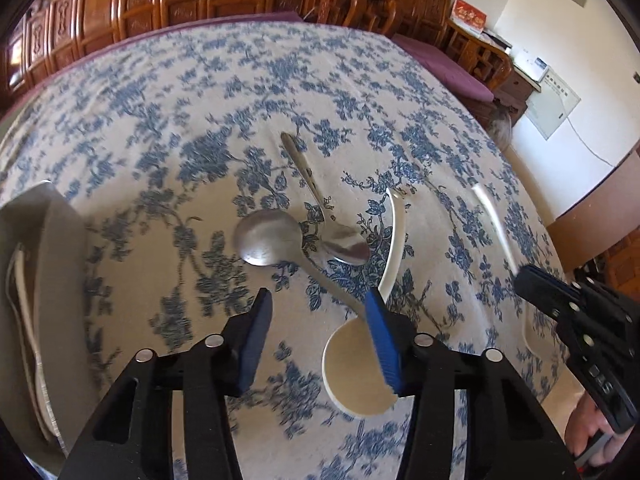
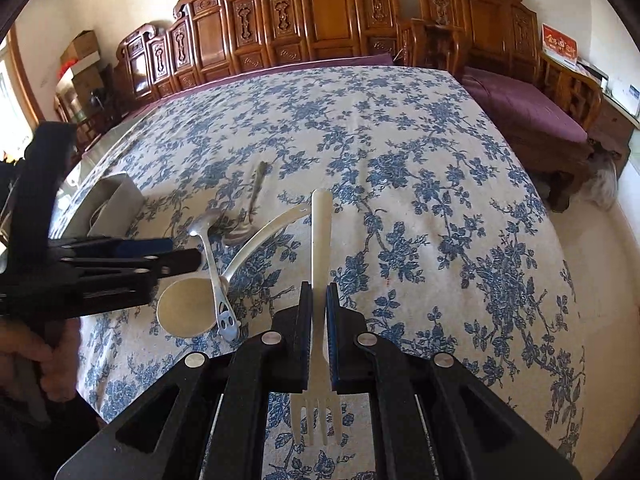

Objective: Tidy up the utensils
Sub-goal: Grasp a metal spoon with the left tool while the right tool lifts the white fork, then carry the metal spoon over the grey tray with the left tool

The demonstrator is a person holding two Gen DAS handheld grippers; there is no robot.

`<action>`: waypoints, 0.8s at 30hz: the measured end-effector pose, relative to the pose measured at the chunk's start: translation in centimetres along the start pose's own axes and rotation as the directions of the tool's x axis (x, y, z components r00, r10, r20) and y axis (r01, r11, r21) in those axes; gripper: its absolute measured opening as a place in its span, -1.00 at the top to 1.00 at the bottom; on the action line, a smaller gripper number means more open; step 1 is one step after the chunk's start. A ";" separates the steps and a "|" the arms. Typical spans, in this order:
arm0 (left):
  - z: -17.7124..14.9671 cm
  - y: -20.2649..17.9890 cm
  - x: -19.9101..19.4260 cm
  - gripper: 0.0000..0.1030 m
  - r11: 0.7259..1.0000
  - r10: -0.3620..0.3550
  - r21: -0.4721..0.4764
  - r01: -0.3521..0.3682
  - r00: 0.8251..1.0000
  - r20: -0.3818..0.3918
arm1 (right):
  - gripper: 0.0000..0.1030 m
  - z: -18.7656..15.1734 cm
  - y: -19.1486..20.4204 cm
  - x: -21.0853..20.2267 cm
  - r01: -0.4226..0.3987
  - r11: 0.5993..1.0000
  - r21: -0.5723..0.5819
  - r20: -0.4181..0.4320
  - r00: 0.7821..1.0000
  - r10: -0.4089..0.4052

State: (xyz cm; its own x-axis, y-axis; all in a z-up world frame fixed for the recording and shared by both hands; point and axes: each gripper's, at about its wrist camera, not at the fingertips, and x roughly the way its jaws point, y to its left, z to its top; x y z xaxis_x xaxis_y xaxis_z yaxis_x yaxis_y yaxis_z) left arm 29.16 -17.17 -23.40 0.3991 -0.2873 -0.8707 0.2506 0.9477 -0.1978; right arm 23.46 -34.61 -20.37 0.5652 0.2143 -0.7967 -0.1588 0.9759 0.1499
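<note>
Right hand-held gripper clamped on white plastic fork, handle pointing away up mid-frame, tines low near the camera. Left hand-held gripper wide open, nothing held, hovering over the cream spoon and two metal spoons piled on the floral counter. Grey organizer tray at far left. Risk-wise: thin grip on the fork shaft, could pivot or slip out. Crossed spoons likely to snag each other.

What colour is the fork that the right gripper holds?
The fork is cream-white, seen best in the right wrist view, clamped in the right gripper.
</note>
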 end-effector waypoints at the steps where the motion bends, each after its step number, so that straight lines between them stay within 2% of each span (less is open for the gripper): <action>1: 0.1 0.0 0.3 0.14 1.000 0.000 -0.007 0.000 1.000 -0.004 | 0.84 0.1 -0.1 0.0 -0.001 1.000 0.003 0.001 1.000 0.001; 10: 0.8 0.2 2.4 0.40 0.996 0.021 -0.085 -0.025 0.999 -0.044 | 0.84 0.5 -0.5 -0.6 -0.021 1.000 0.023 0.015 1.000 0.021; 13: 0.9 0.0 2.5 0.61 0.996 0.024 -0.090 -0.028 0.999 -0.048 | 0.84 0.6 -0.4 -0.7 -0.026 0.999 0.024 0.018 1.000 0.026; 18: 0.9 -0.1 2.2 0.79 0.994 0.029 -0.105 -0.033 0.999 -0.042 | 0.84 0.7 -0.1 -0.8 -0.030 0.999 0.017 0.019 0.999 0.029; 21: 0.8 -0.2 1.7 0.98 0.994 0.024 -0.103 -0.028 0.999 -0.039 | 0.84 0.7 0.1 -0.8 -0.032 0.999 0.011 0.020 0.999 0.031; 24: 0.7 -0.1 1.2 0.98 0.995 0.029 -0.096 -0.032 0.999 -0.036 | 0.84 0.7 0.4 -0.8 -0.033 0.999 0.004 0.019 0.999 0.033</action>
State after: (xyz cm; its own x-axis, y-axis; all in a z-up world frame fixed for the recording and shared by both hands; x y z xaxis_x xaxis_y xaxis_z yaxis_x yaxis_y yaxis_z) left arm 30.23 -17.70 -24.13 0.3744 -0.2549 -0.8915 0.1519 0.9654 -0.2121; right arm 23.45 -34.32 -19.25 0.5751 0.2471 -0.7799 -0.1744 0.9684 0.1783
